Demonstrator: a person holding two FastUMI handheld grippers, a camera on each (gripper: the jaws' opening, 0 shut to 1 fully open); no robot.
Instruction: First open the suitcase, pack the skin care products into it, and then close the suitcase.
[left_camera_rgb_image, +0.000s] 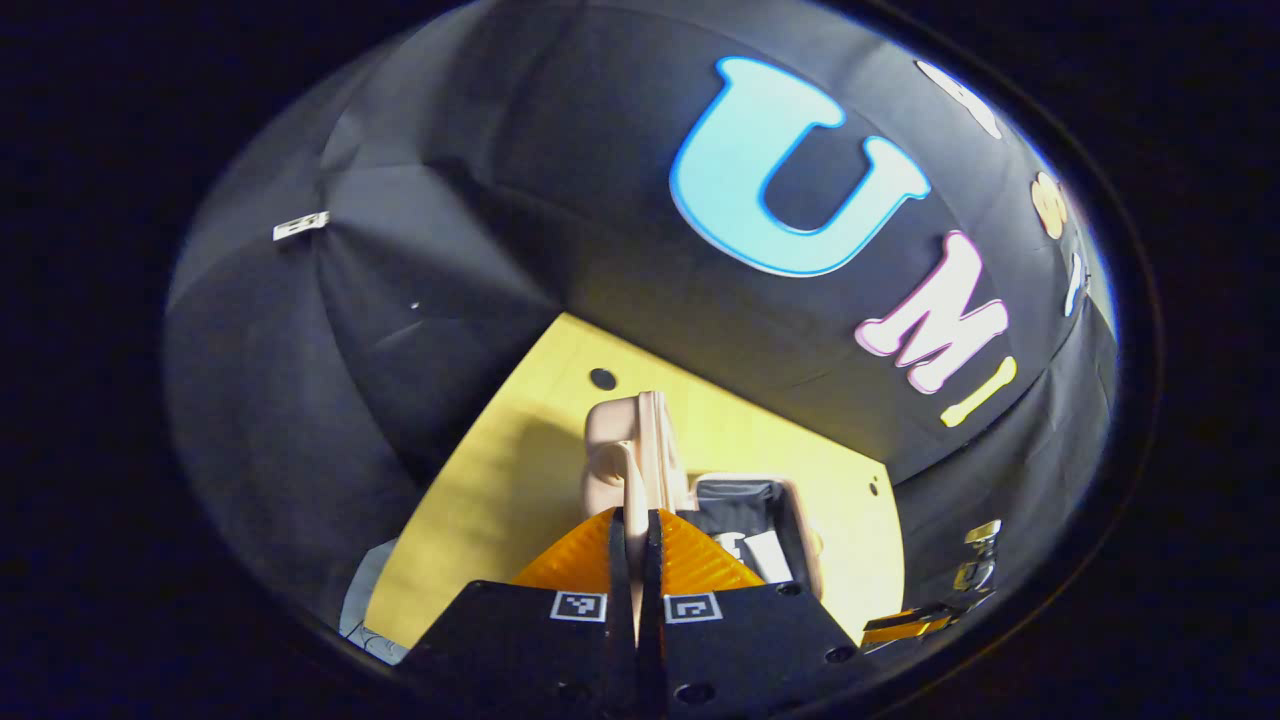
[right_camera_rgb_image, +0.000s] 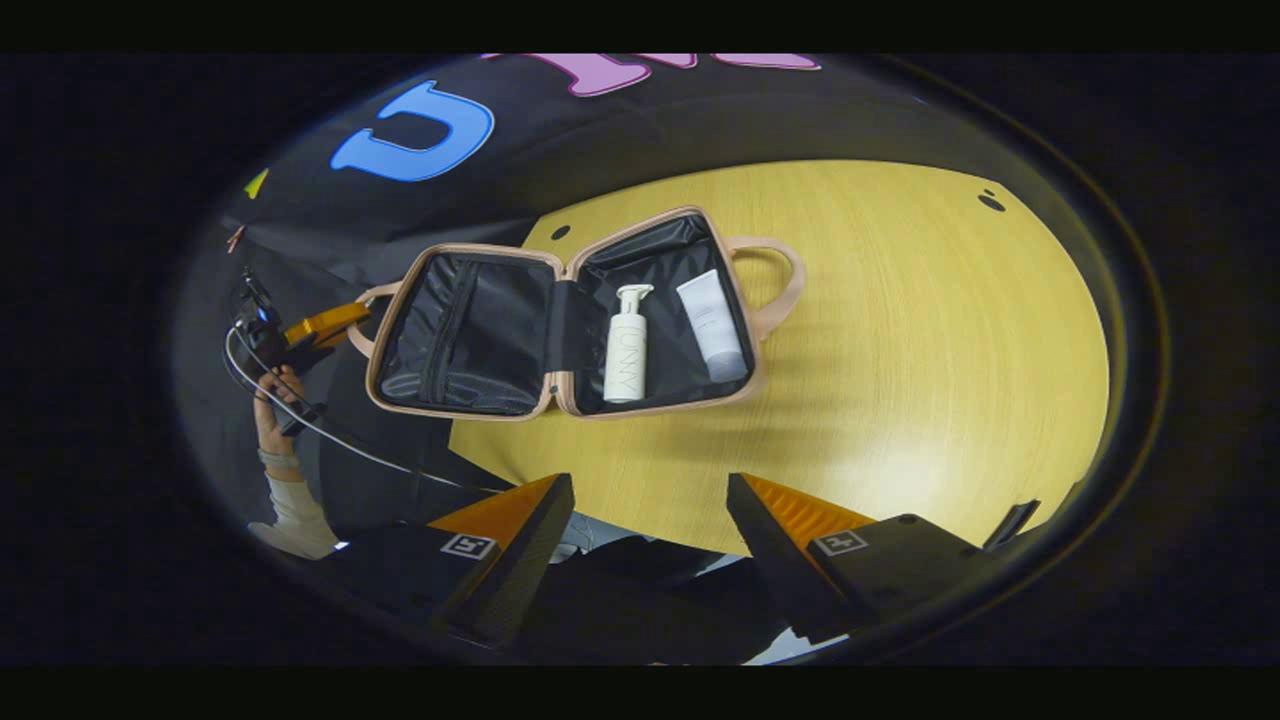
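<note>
Beige hard-shell suitcase with black lining (right_camera_rgb_image: 560, 320) open flat on yellow wooden desk (right_camera_rgb_image: 900, 350), white pump bottle (right_camera_rgb_image: 627, 345) and white tube (right_camera_rgb_image: 712, 325) packed already. Only closing left, I reckon. Left gripper (left_camera_rgb_image: 636, 560) jaws closed, looks like pinching lid edge; right gripper (right_camera_rgb_image: 650, 530) jaws wide apart, empty.

- One suitcase (right_camera_rgb_image: 470, 330), beige with a black lining, lies open on the table; its two halves are both in sight, and each half carries one handle.
- Two skin care products lie in the suitcase's right half, seen in the right gripper view: one white pump bottle (right_camera_rgb_image: 626, 345) and one white tube (right_camera_rgb_image: 712, 325).
- One yellow wooden table (right_camera_rgb_image: 900, 350).
- Two grippers: the right gripper (right_camera_rgb_image: 650, 540), with two fingers at the bottom of its own view, and the left gripper (left_camera_rgb_image: 637, 560), also with two fingers.
- One hand (right_camera_rgb_image: 268, 405) with one pale sleeve (right_camera_rgb_image: 295, 515) is in sight in the right gripper view.
</note>
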